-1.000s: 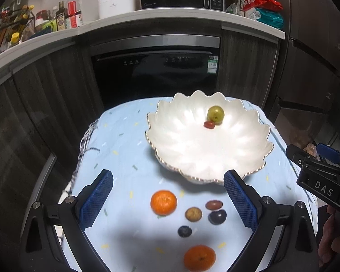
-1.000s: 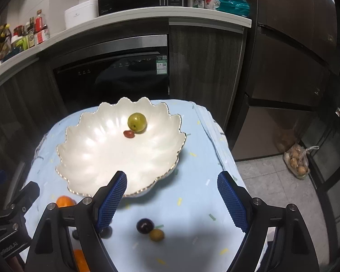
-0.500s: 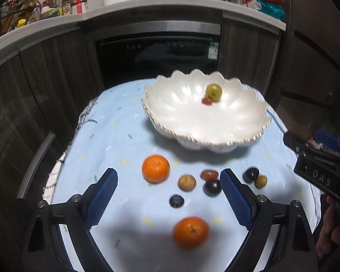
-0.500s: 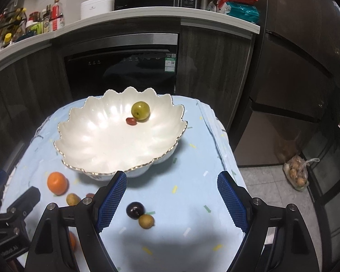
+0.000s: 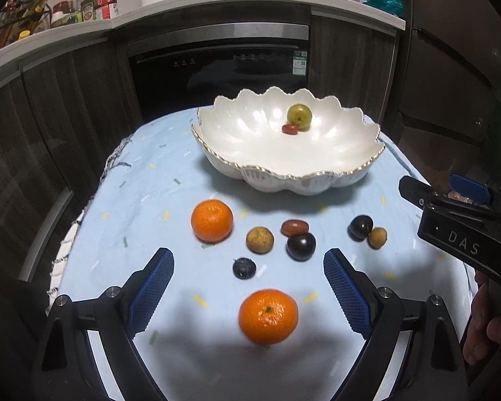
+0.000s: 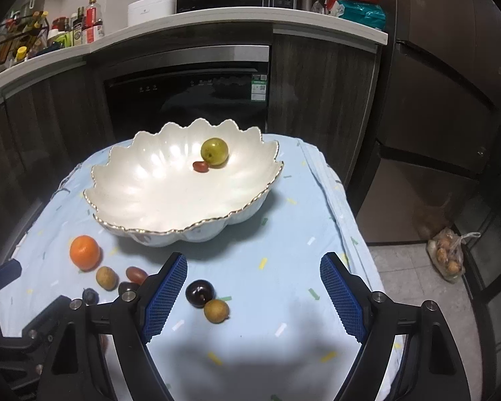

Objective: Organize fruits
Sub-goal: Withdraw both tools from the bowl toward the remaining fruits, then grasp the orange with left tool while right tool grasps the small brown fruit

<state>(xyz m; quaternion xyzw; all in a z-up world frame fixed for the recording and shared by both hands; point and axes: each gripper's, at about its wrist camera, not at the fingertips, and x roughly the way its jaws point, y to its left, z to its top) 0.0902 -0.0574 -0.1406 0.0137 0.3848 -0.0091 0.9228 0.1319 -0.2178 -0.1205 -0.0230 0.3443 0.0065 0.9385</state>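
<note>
A white scalloped bowl (image 5: 317, 173) (image 6: 170, 230) stands on the blue cloth and holds a green fruit (image 5: 299, 115) (image 6: 214, 150) and a small red one (image 5: 290, 129) (image 6: 200, 166). In front of it lie several loose fruits. My left gripper (image 5: 248, 295) is open, low over a near orange (image 5: 268, 315); a second orange (image 5: 212, 220) (image 6: 85, 252) lies farther left. My right gripper (image 6: 250, 295) is open above a dark plum (image 6: 200, 293) and a tan fruit (image 6: 216, 311), with nothing between its pads.
A tan fruit (image 5: 260, 240), a red date (image 5: 294, 227), a dark plum (image 5: 301, 246) and a blueberry (image 5: 244, 267) cluster mid-cloth. The table's right edge drops to the floor, where a bag of produce (image 6: 449, 259) lies. Dark cabinets and an oven stand behind.
Both grippers have sunk toward the cloth and drawn back from the bowl. More loose fruit now shows in each view. The left jaws have narrowed slightly.
</note>
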